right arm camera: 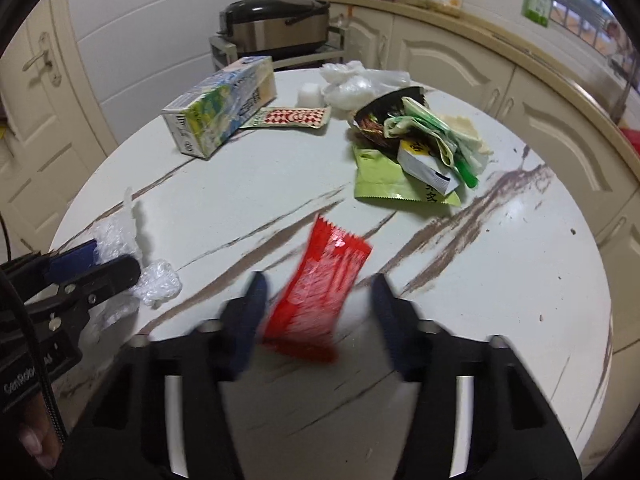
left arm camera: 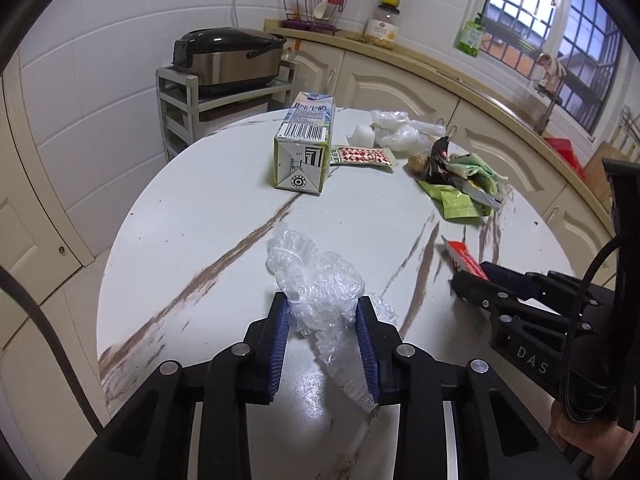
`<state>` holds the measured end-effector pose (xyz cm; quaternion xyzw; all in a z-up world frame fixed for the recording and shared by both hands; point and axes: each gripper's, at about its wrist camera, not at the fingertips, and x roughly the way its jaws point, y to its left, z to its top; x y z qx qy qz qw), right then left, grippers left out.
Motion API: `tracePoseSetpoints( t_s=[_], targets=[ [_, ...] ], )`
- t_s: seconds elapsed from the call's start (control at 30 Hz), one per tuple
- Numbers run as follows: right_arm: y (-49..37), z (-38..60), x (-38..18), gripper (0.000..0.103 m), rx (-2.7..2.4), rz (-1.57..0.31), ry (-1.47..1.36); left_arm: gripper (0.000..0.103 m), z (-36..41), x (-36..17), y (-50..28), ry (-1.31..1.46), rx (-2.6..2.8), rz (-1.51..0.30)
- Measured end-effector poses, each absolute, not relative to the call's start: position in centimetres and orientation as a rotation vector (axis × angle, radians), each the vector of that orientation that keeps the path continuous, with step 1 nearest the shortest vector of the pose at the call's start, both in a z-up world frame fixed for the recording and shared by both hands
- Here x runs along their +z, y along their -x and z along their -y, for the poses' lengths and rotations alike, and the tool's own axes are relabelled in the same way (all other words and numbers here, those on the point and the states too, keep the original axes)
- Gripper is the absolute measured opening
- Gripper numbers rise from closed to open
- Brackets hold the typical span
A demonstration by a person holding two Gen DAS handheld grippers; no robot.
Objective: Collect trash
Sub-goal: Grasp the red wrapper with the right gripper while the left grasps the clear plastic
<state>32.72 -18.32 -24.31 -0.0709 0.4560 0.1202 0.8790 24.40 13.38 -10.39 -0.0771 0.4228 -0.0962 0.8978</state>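
Lower centre of the left wrist view: left tool (left arm camera: 323, 312) clenched on crumpled clear plastic wrap (left arm camera: 316, 292). Right tool (right arm camera: 318, 292) astride red wrapper (right arm camera: 320, 292) on counter (right arm camera: 500, 280), pads apparently not yet touching.

Bench (right arm camera: 280, 184) white with brown marble-like streaks; wrapper (right arm camera: 320, 292) bright red; crumpled plastic film (left arm camera: 316, 296) clear; carton (right arm camera: 220, 116) blue, green and white with black barcode; flat packet (right arm camera: 294, 117) red-and-white checked; pouch (right arm camera: 380, 180) lime green.
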Motion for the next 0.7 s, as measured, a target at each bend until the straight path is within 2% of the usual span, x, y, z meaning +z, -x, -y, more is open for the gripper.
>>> tracePoseSetpoints(
  t_s=[0.03,0.13,0.27,0.7],
  targets=[
    [-32.6,18.4,-24.3,0.021,0.253,-0.951,0.147,0.028,-13.3,-10.5,-23.8,0.159,-0.202,-0.871],
    [-32.5,19.2,-24.2,0.016,0.273,-0.95,0.12,0.028,-11.9,-10.8,-22.0,0.151,-0.203,-0.855],
    [-32.3,21.0,-24.0,0.015,0.3,-0.954,0.045,0.027,-9.6,-11.0,-19.4,0.145,-0.206,-0.843],
    [-30.7,25.5,-22.0,0.014,0.314,-0.901,-0.083,0.027,-5.8,-9.3,-18.6,0.098,-0.253,-0.815]
  ],
)
